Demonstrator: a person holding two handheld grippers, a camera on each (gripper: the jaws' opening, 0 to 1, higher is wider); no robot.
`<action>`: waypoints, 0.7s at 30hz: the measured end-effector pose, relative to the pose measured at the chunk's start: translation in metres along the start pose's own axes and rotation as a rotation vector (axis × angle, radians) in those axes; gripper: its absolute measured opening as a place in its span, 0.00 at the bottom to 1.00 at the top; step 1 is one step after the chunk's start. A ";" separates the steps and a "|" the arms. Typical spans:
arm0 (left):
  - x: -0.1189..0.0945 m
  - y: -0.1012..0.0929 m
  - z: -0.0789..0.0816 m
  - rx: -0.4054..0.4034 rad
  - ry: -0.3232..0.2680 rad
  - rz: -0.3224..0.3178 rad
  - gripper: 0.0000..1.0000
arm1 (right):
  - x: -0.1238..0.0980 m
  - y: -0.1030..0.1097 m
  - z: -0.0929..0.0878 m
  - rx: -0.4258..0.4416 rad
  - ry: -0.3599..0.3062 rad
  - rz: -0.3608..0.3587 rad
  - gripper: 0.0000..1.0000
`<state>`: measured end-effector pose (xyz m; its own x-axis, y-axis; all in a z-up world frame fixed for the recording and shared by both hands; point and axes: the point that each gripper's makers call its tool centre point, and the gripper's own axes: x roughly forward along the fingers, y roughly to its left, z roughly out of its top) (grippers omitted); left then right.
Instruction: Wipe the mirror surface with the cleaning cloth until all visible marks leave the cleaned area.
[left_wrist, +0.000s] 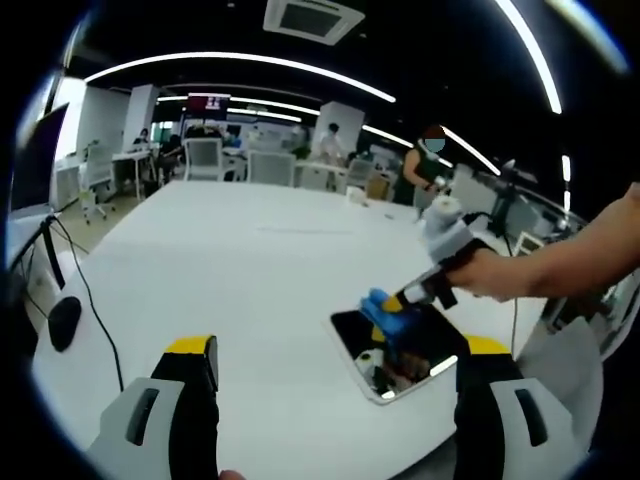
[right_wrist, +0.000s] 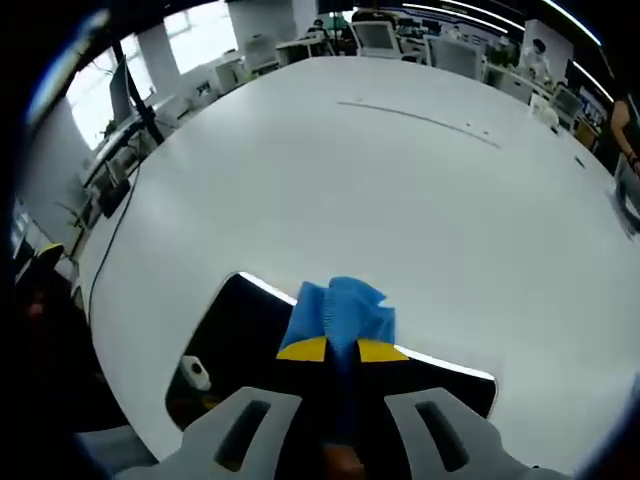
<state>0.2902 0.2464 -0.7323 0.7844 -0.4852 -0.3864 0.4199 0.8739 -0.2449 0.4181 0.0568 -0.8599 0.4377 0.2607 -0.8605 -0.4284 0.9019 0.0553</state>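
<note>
A rectangular mirror (left_wrist: 415, 360) (right_wrist: 235, 335) lies flat on the white table (left_wrist: 250, 260) (right_wrist: 400, 190), its glass reflecting a dark ceiling. My right gripper (right_wrist: 340, 349) (left_wrist: 405, 298) is shut on a blue cleaning cloth (right_wrist: 340, 310) (left_wrist: 388, 312) and presses it against the mirror's far edge. In the left gripper view a hand (left_wrist: 490, 272) holds that gripper, reaching in from the right. My left gripper (left_wrist: 340, 350) hovers above the table's near side, open with nothing between its yellow-tipped jaws, the mirror just inside its right jaw.
Black cables (left_wrist: 85, 290) and a dark mouse-like object (left_wrist: 64, 322) lie at the table's left edge. Desks, chairs (left_wrist: 203, 158) and people (left_wrist: 425, 165) fill the office behind. A thin line (right_wrist: 420, 117) runs across the far tabletop.
</note>
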 end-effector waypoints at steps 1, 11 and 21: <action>0.000 -0.001 0.000 0.000 -0.001 0.000 1.00 | 0.000 0.000 0.000 0.003 0.003 -0.001 0.04; 0.002 -0.001 0.004 -0.002 -0.008 -0.004 1.00 | -0.006 0.004 -0.003 -0.021 0.001 0.009 0.04; 0.002 -0.001 0.006 0.008 -0.009 -0.009 1.00 | -0.006 0.004 -0.002 -0.034 -0.009 0.013 0.04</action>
<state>0.2938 0.2449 -0.7276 0.7845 -0.4931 -0.3761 0.4309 0.8696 -0.2411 0.4122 0.0583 -0.8558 0.4390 0.2755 -0.8552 -0.4608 0.8862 0.0489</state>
